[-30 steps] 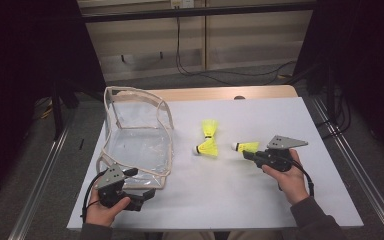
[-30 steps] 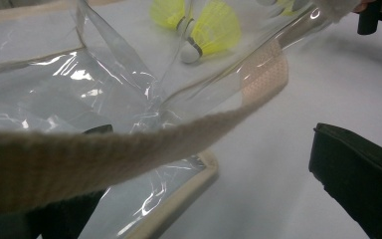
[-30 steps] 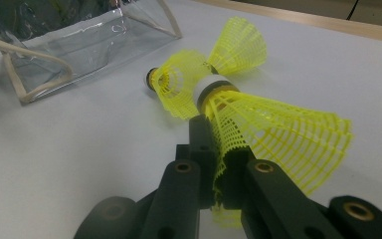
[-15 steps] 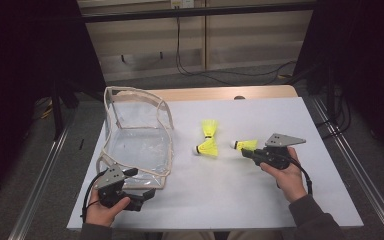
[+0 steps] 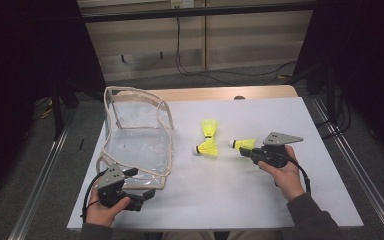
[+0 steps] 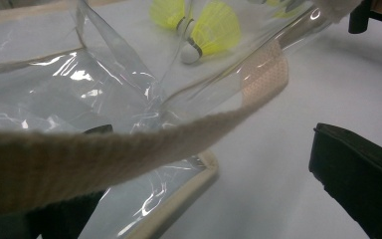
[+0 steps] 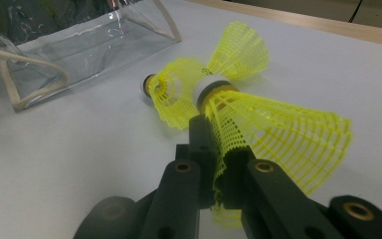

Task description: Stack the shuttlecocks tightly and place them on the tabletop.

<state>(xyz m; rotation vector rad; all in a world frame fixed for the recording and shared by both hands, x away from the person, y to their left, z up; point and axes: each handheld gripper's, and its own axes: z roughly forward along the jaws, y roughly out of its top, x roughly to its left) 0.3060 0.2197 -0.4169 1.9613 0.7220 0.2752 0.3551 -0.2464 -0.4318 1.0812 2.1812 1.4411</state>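
Yellow mesh shuttlecock (image 7: 258, 124): light, crushable; our right tongs (image 7: 219, 164) pinch its skirt beside the pouch (image 5: 140, 135); left tongs (image 5: 147, 195) unclear.

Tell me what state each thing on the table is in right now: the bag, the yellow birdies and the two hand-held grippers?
Clear bag: open, nothing inside, lying on the table.
Held shuttlecock: pinched by its yellow skirt, cork pointing away from the gripper.
Two loose shuttlecocks: lying on their sides on the table, untouched.
Right gripper: shut on the held shuttlecock.
Left gripper: at the bag's near rim, whose strap crosses its jaws; grip unclear.
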